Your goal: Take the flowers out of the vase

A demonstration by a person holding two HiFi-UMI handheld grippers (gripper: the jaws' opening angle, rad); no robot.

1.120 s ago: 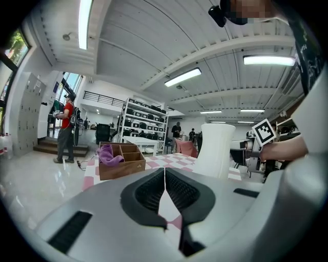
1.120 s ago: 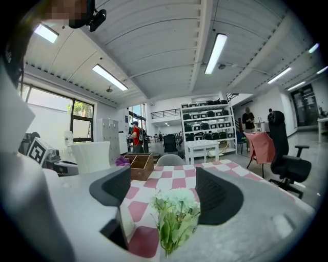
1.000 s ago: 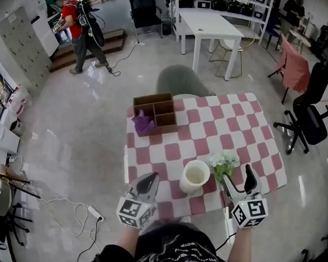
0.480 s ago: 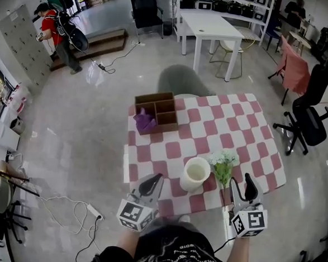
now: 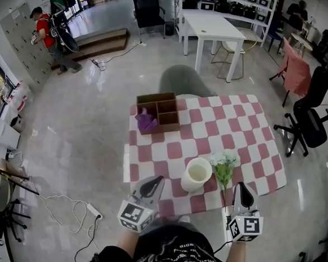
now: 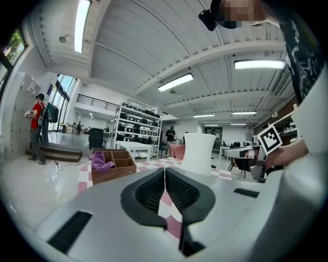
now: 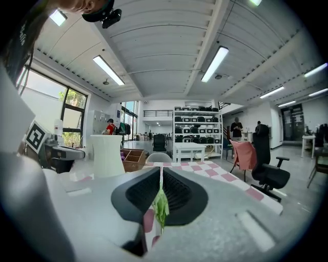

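The white vase (image 5: 196, 174) stands empty near the front of the checked table (image 5: 231, 127). It also shows in the left gripper view (image 6: 199, 152) and the right gripper view (image 7: 107, 155). White flowers (image 5: 224, 160) on a green stem lie on the table just right of the vase, with the stem pointing at me. My right gripper (image 5: 243, 189) sits right of the stem end. Its jaws are closing, and a green leaf (image 7: 162, 204) is pinched between them. My left gripper (image 5: 156, 181) hovers at the table's front edge, left of the vase. It is shut with nothing in it (image 6: 164, 172).
A wooden divided box (image 5: 158, 111) with a purple cloth (image 5: 146, 122) sits at the table's far left. A grey chair (image 5: 184, 81) stands behind the table, and a black office chair (image 5: 310, 118) to the right. A person (image 5: 47, 33) stands far off at the left.
My right gripper has drawn back toward me and its jaws have gone from wide open to shut. The flowers stayed beside the vase. The distant person walked left.
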